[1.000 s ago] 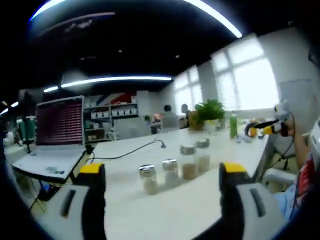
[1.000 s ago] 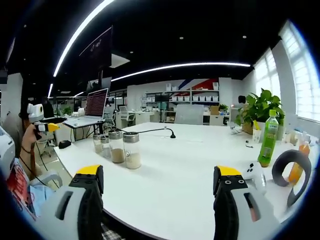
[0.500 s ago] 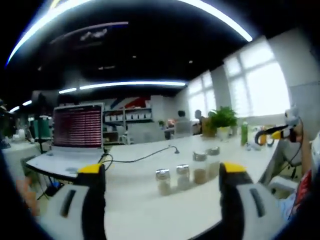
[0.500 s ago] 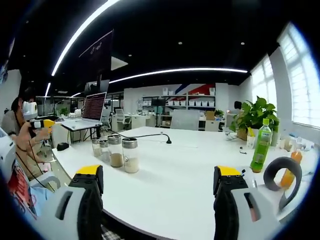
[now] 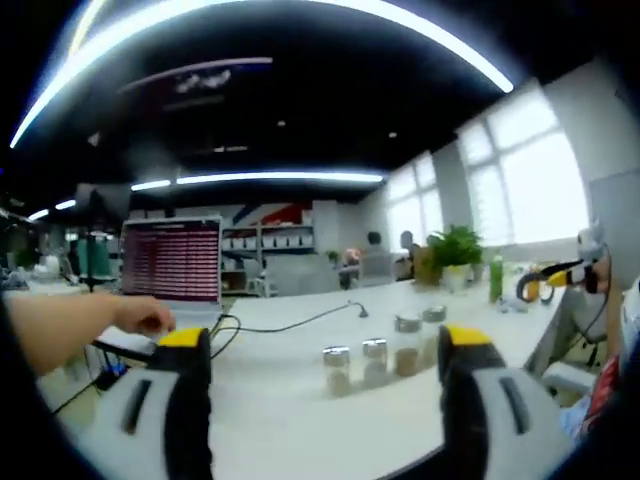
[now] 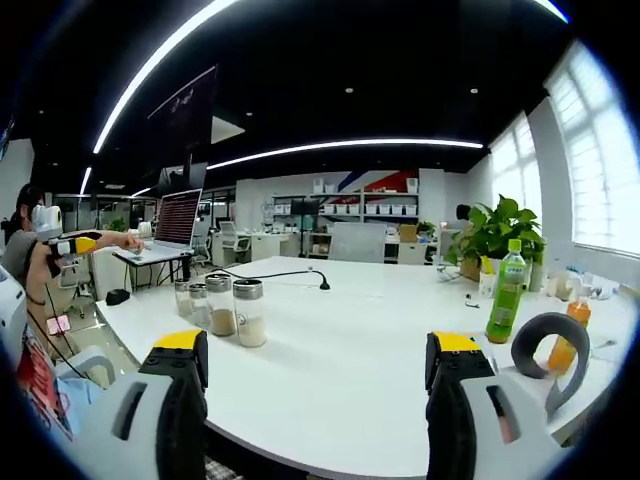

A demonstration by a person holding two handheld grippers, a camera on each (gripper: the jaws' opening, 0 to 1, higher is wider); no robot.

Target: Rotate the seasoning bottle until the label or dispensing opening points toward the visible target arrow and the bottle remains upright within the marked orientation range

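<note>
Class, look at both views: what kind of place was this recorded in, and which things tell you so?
Most likely an open-plan office or lab workspace. A long white table carries an open laptop and a cable, shelving lines the far wall, and strip lights run across a dark ceiling. Four seasoning jars look staged for the exercise.

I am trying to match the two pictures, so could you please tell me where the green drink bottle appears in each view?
Left gripper view: the green drink bottle stands far right, beside the potted plant.
Right gripper view: the bottle stands right of centre, in front of the plant.
Shared landmark: the row of four seasoning jars.
</note>
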